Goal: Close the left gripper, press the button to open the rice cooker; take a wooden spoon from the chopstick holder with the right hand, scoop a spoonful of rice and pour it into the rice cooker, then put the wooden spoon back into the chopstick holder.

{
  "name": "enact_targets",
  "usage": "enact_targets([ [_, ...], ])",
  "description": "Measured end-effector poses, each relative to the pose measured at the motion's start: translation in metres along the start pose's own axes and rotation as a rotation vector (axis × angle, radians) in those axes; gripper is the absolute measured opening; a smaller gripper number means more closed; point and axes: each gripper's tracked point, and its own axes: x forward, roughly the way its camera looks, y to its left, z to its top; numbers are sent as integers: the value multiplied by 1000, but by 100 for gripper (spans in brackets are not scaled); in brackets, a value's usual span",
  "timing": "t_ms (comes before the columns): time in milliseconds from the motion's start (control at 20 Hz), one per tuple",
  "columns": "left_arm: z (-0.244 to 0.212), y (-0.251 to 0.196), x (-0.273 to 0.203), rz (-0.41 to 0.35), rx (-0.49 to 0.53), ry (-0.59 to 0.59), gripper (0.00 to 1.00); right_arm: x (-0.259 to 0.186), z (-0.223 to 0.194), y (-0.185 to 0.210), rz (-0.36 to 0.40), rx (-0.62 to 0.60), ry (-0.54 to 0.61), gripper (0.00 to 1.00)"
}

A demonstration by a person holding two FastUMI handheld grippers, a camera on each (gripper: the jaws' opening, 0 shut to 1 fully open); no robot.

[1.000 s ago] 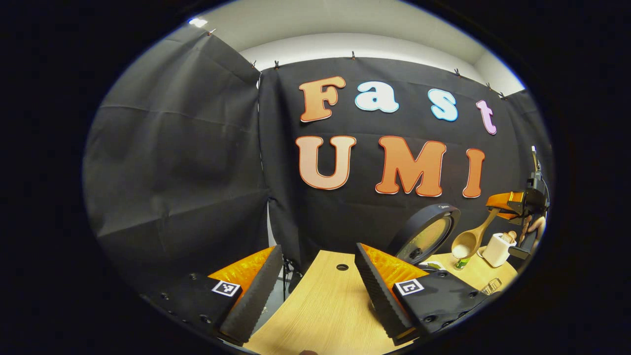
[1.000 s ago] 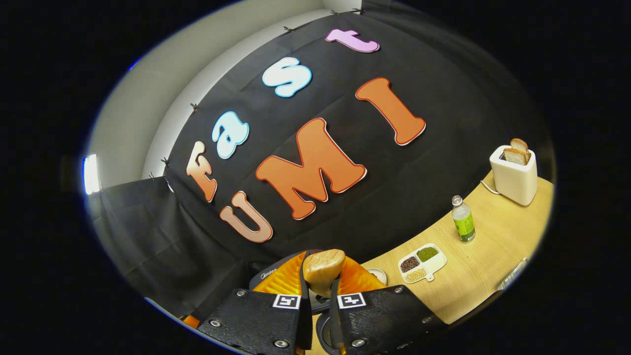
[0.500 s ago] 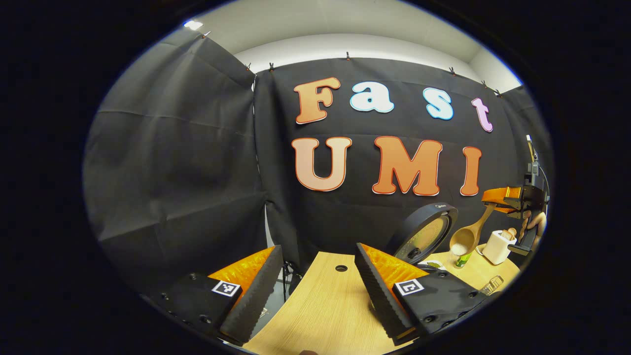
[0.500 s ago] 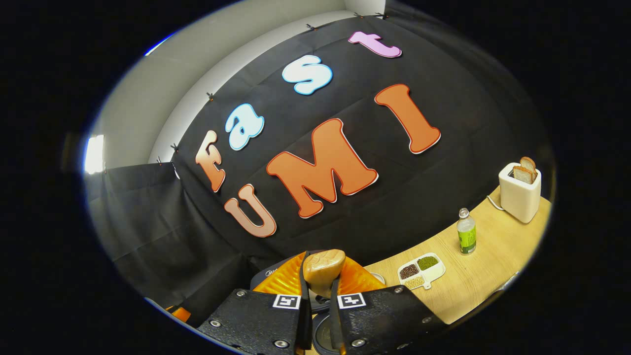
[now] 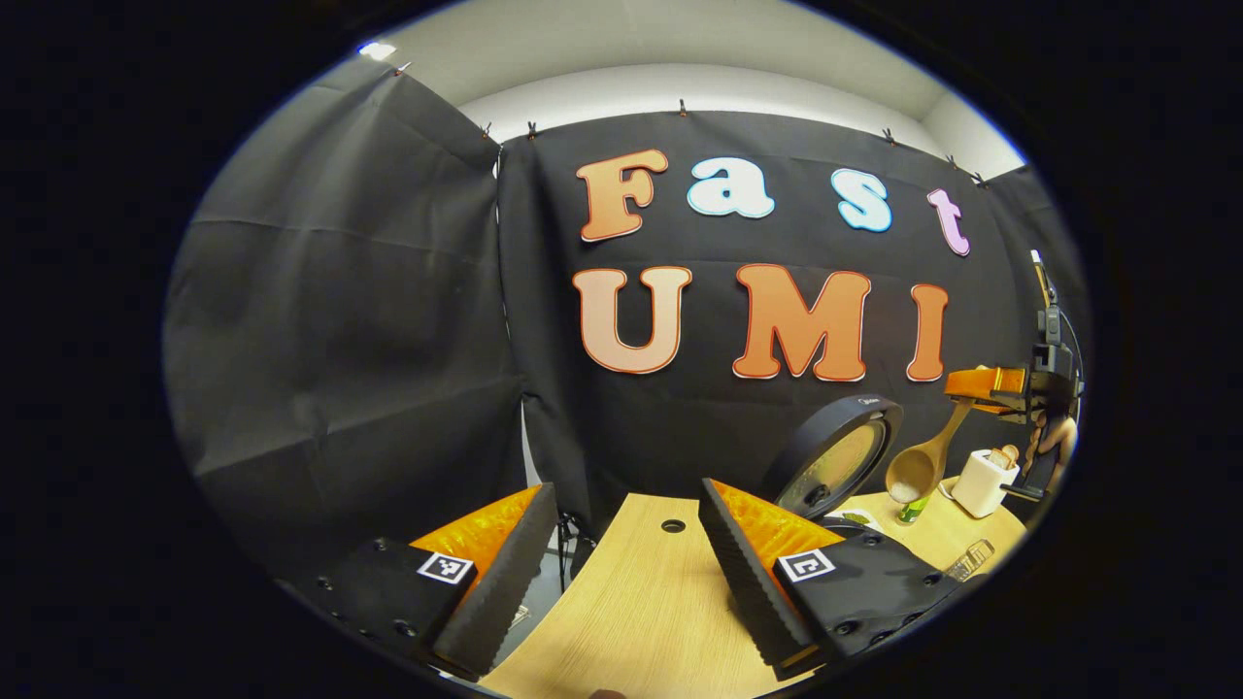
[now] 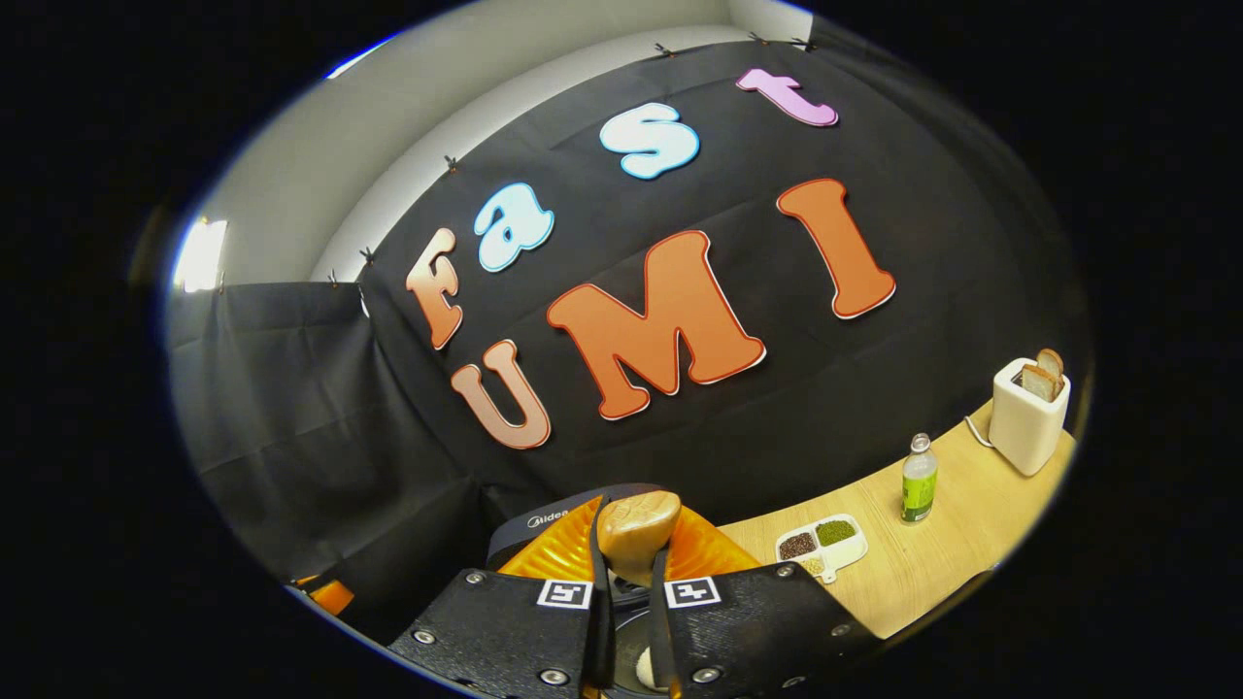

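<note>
Rice fills the wooden spoon (image 5: 918, 471) clamped by its handle in the right gripper (image 6: 627, 573) beside the rice cooker (image 5: 835, 458) lid, left gripper (image 5: 621, 544) gaping wide, holding nothing.

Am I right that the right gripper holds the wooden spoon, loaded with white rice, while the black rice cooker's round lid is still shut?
Not quite. The right gripper does hold the wooden spoon with white rice in its bowl, but the black rice cooker's round lid stands open, as the left gripper view shows.
</note>
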Motion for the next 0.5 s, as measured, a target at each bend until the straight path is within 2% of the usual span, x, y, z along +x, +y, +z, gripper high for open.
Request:
enact_targets([
  [150, -1, 1, 0, 6, 4, 2, 95, 0, -9, 6, 20, -48, 21, 13],
  [200, -2, 0, 0, 7, 8, 2, 96, 0, -11, 10, 33, -62, 27, 18],
  [250, -3, -1, -1, 7, 11, 4, 96, -1, -14, 12, 45, -80, 34, 13],
  [500, -2, -4, -3, 9, 17, 8, 95, -3, -24, 19, 68, -205, 45, 13],
])
